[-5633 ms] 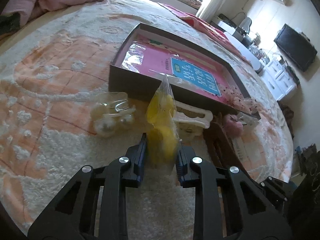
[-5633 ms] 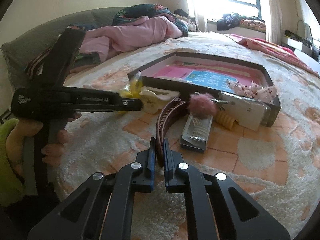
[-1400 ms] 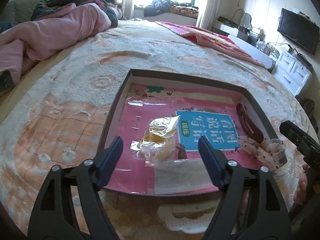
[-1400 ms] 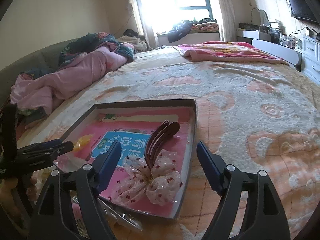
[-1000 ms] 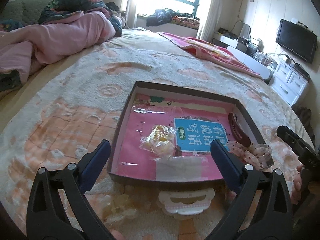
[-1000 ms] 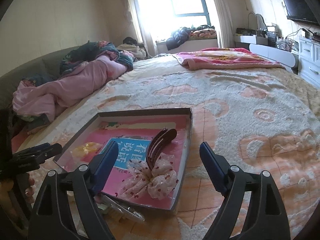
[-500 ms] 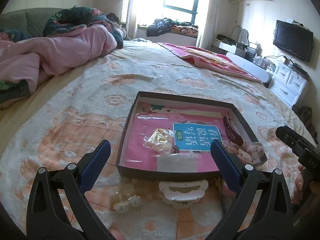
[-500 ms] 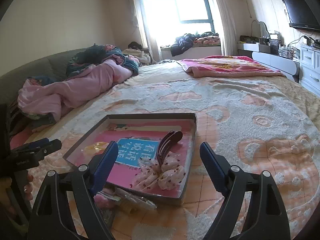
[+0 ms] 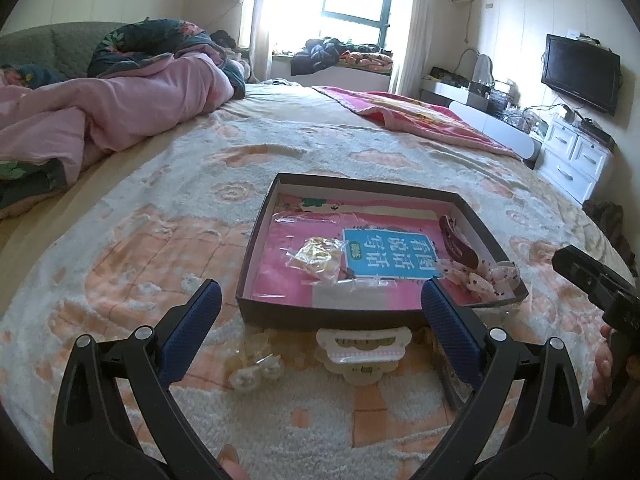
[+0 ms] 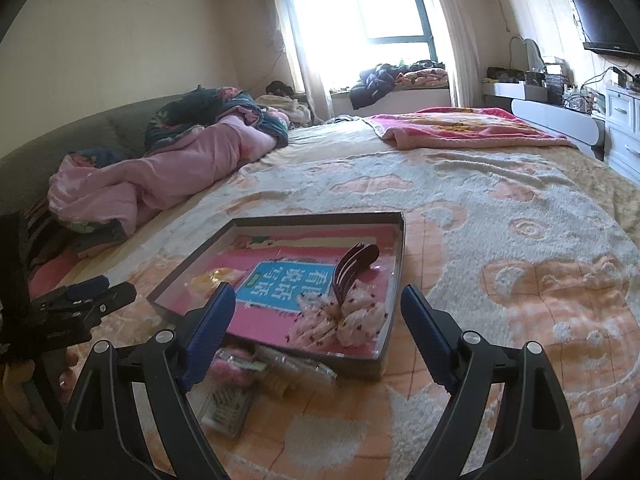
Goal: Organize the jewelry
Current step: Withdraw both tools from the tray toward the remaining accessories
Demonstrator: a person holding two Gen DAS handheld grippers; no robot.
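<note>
On the bed (image 9: pixel 120 248), shallow box (image 9: pixel 280 312) part-filled; both tools wide, empty: left tool (image 9: pixel 318 316), right tool (image 10: pixel 318 320). Between picks; next, white hair claw (image 9: pixel 364 350) near the box.

Fuzzy cloth blanket (image 9: pixel 120 248), glossy plastic bag (image 9: pixel 318 258).

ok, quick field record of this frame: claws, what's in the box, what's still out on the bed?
left claw: open, empty
right claw: open, empty
box: on the blanket, no lid
in box: yellow item in clear bag, brown hair clip, dotted bow
outside box: pearl piece in bag, cream claw clip
</note>
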